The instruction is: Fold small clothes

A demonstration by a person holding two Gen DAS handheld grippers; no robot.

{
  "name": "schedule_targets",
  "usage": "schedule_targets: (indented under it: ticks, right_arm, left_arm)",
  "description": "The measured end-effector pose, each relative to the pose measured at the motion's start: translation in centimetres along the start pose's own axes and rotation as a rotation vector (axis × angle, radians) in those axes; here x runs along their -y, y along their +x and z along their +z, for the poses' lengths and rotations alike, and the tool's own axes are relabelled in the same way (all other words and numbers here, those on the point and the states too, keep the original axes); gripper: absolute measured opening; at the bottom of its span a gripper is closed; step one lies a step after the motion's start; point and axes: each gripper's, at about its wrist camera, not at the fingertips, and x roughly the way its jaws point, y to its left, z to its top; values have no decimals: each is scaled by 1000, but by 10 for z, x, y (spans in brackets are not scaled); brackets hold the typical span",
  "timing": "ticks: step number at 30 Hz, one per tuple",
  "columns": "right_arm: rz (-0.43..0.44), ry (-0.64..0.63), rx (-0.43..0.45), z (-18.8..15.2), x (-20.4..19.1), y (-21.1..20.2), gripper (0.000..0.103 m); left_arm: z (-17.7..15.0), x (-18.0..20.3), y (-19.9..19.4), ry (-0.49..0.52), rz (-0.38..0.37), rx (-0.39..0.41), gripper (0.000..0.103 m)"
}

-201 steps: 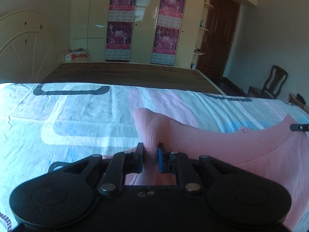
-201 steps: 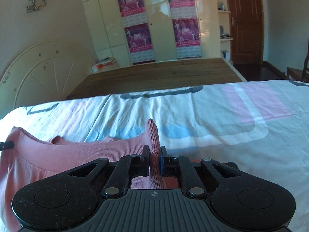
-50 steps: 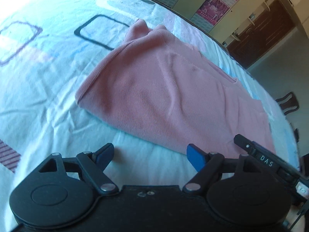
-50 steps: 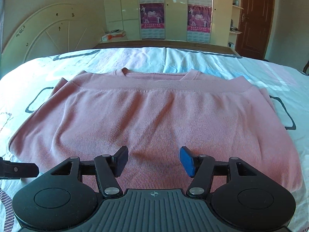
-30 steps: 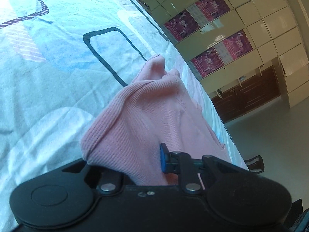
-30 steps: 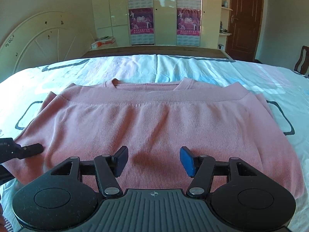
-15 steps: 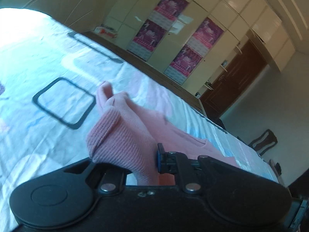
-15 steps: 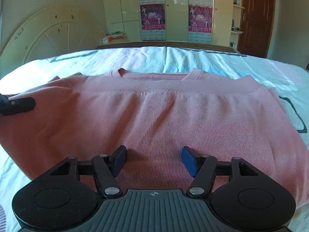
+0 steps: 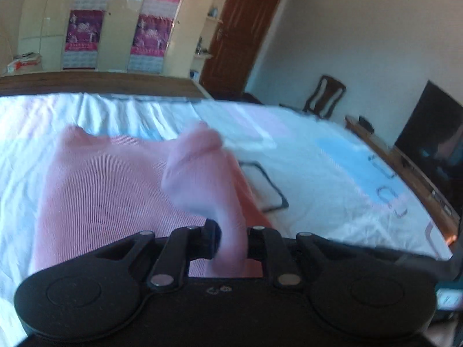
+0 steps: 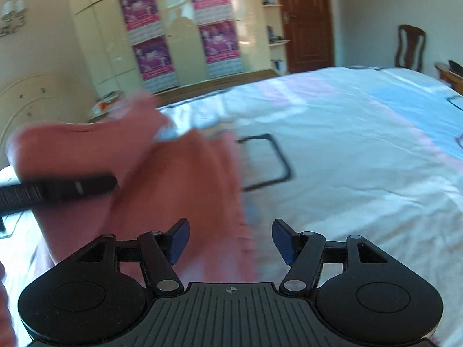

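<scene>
Walls: we see plain pale walls (image 9: pixel 361 43)
Wardrobe: cream doors (image 10: pixel 101 43) with pink posters (image 10: pixel 153 55)
Door: dark wood (image 10: pixel 306 20)
Chair: wooden (image 9: pixel 325 96), by the wall

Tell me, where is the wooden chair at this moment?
The wooden chair stands by the far wall, right of the brown door, beyond the bed in the right wrist view.

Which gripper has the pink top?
The left gripper: its jaws are clamped on a fold of the pink top. The right gripper is open and holds nothing.
</scene>
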Motion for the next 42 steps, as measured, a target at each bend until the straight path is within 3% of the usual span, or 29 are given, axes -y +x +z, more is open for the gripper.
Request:
schedule_targets:
  ticks: [2, 3, 4, 5, 6, 7, 11, 15, 20, 22, 30, 34, 36, 37, 41, 42]
  right_arm:
    - [-11, 21, 0, 3, 18, -5, 63]
    - [-8, 28, 2, 4, 23, -7, 63]
    - [3, 32, 8, 6, 27, -9, 63]
    - [17, 35, 15, 8, 28, -11, 63]
    - [34, 36, 24, 11, 27, -12, 63]
    - [53, 37, 28, 14, 26, -13, 63]
    - [172, 26, 21, 24, 12, -10, 63]
    - [244, 18, -62, 23, -7, 14, 62]
    - [237, -84, -81, 22, -30, 31, 44]
    - [213, -123, -100, 19, -36, 40, 44]
    - [146, -170, -18, 22, -32, 42, 44]
    - [154, -145, -90, 19, -25, 59, 44]
    - [176, -120, -99, 18, -21, 59, 32]
    - [185, -123, -105, 18, -22, 59, 21]
    - [199, -110, -116, 23, -20, 64, 20]
    - [202, -94, -119, 24, -19, 67, 13]
  left_arm:
    - [-17, 6, 20, 23, 19, -88, 24]
    - [-23, 10, 18, 41, 31, -76, 25]
    - [-29, 17, 10, 70, 31, -59, 38]
    - [-31, 20, 5, 86, 14, -64, 63]
    - [-32, 20, -2, 91, 3, -63, 73]
    - [-35, 20, -13, 89, 4, -45, 77]
    - [-36, -1, -50, 44, 40, 25, 76]
    - [-24, -35, -65, -37, 189, 65, 77]
    - [-16, -71, -67, -131, 273, 55, 76]
    - [-18, -80, -68, -145, 282, 51, 76]
    - [-17, -89, -68, -167, 287, 59, 76]
    - [-15, -89, -62, -163, 279, 50, 77]
    - [-14, -89, -58, -158, 276, 51, 77]
    - [-14, -88, -56, -154, 277, 50, 77]
    - [-11, -86, -50, -147, 276, 53, 77]
    - [-11, -85, -49, -144, 277, 55, 77]
